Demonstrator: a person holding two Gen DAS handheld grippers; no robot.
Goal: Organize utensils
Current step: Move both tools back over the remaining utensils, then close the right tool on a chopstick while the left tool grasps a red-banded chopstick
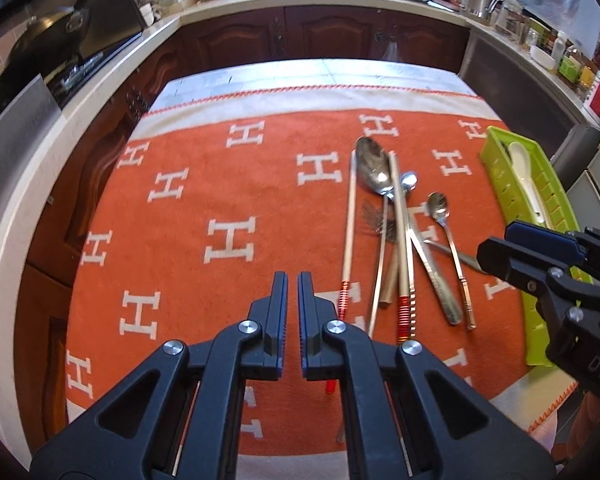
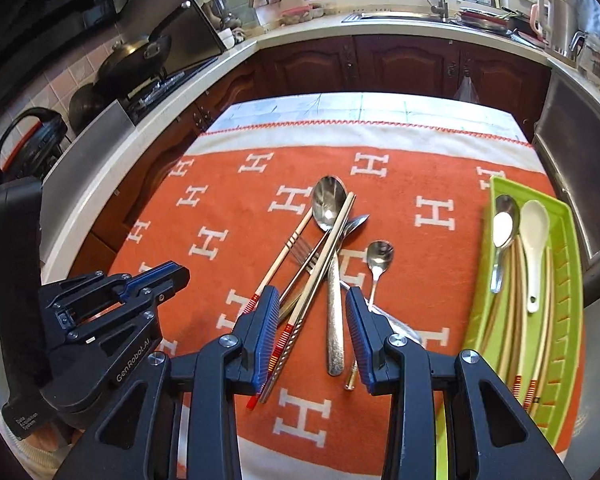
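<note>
At the far left, a kitchen counter curves round the work area, with a dark pan on the stove and brown cabinets below the sink. The surface carries an orange cloth printed with white H letters.

The left gripper hangs over bare cloth to the left of the pile, its fingers all but closed, only a thin slit between them, with nothing in them.

Next comes the loose pile of utensils. A pale chopstick with a red banded end lies at its left edge. Beside it a large steel spoon rests with its bowl away from the cameras, and a second chopstick crosses over it. A fork lies under these, its tines half hidden. A thick textured steel handle and a small teaspoon lie just to the right.

The right gripper hovers above the near end of the pile, its fingers standing partly apart, empty, the handles visible between them below.

At the right edge sits a green tray, holding a steel spoon, a white ceramic spoon and several chopsticks laid lengthwise.
</note>
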